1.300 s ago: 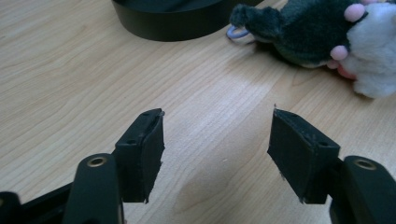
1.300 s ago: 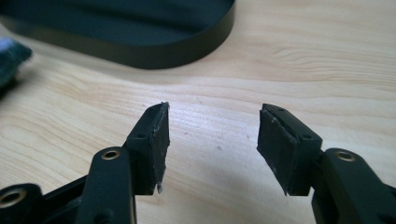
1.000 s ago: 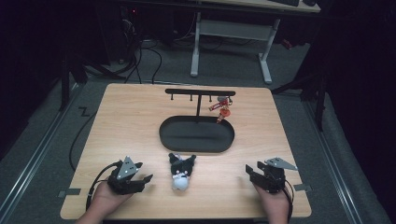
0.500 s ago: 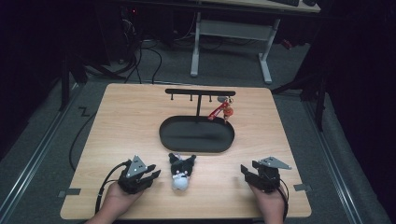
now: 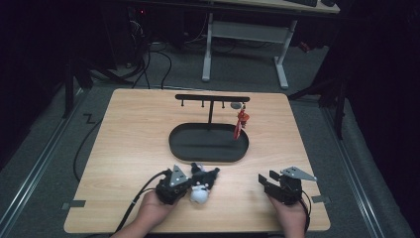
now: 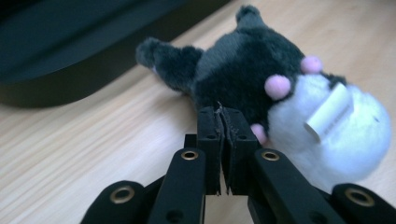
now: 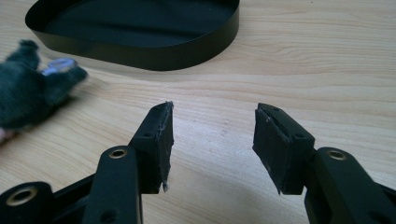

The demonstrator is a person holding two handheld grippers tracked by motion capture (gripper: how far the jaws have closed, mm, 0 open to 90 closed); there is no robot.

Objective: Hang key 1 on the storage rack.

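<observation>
Left gripper [image 6: 223, 122] fingers clenched at the fuzzy plush [image 6: 261, 88], right gripper [image 7: 212, 126] released; glossy oval tray [image 5: 208, 154] holds only its rack's post.

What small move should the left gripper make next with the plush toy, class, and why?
Probably lift gently, to test the hold. The left gripper has just closed, jaws together at the dark fur of the plush toy, which lies on the table before the black tray. Whether fur is pinched is unclear.
</observation>
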